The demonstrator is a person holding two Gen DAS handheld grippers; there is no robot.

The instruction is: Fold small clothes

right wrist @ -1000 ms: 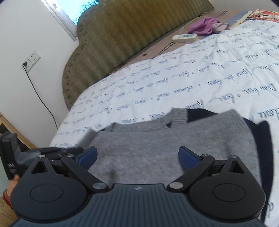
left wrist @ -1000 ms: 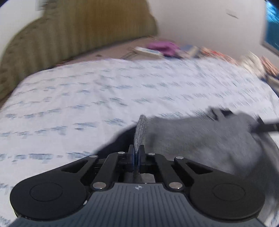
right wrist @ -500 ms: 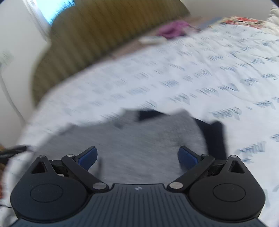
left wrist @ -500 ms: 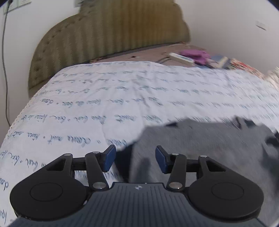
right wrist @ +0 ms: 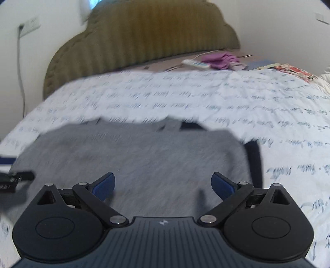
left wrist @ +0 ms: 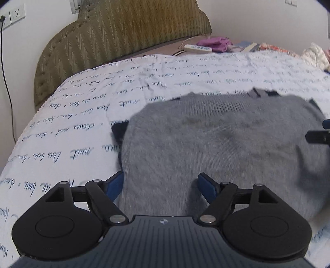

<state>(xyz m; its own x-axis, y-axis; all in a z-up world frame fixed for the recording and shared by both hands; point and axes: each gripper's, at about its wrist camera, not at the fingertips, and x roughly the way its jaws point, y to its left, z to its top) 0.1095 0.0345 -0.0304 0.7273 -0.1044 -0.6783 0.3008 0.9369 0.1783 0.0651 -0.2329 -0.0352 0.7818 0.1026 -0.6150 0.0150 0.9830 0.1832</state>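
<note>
Left wrist view.
Left gripper [left wrist: 160, 185]: one, low over the near edge of the sweater, pointing toward the headboard; jaws spread wide, nothing between them. Two blue pads [left wrist: 115, 184], the left one over the sheet at the sweater's left edge, the right one over grey knit.
Sweater [left wrist: 216, 144]: one, grey knit with dark trim showing at the left side and the collar, lying flat on the sheet, directly ahead of the gripper. Somewhat blurred.
Right gripper [left wrist: 321, 132]: a tip shows at the right margin, over the sweater's right side; its jaw state cannot be read here.
Sheet [left wrist: 82, 123]: one, white with blue script.
Headboard [left wrist: 115, 41]: one, olive, padded.
Power strip [left wrist: 198, 48]: one, white, beyond the sheet.
Purple cloth [left wrist: 214, 42]: one, just beside the power strip.
Wall sockets [left wrist: 12, 17]: a pair at upper left, one with a cable plugged in.

Right wrist view (blurred).
Right gripper [right wrist: 163, 183]: one, low above the sweater [right wrist: 144, 156], aimed at the headboard [right wrist: 140, 39]; jaws wide apart, holding nothing. Both pads [right wrist: 222, 184] over grey knit.
Left gripper [right wrist: 14, 179]: part visible at the left margin, at the sweater's left edge.
Dark sleeve band [right wrist: 255, 160]: one, along the sweater's right side.
Sheet [right wrist: 247, 107], power strip [right wrist: 196, 64], purple cloth [right wrist: 220, 59]: one each.
</note>
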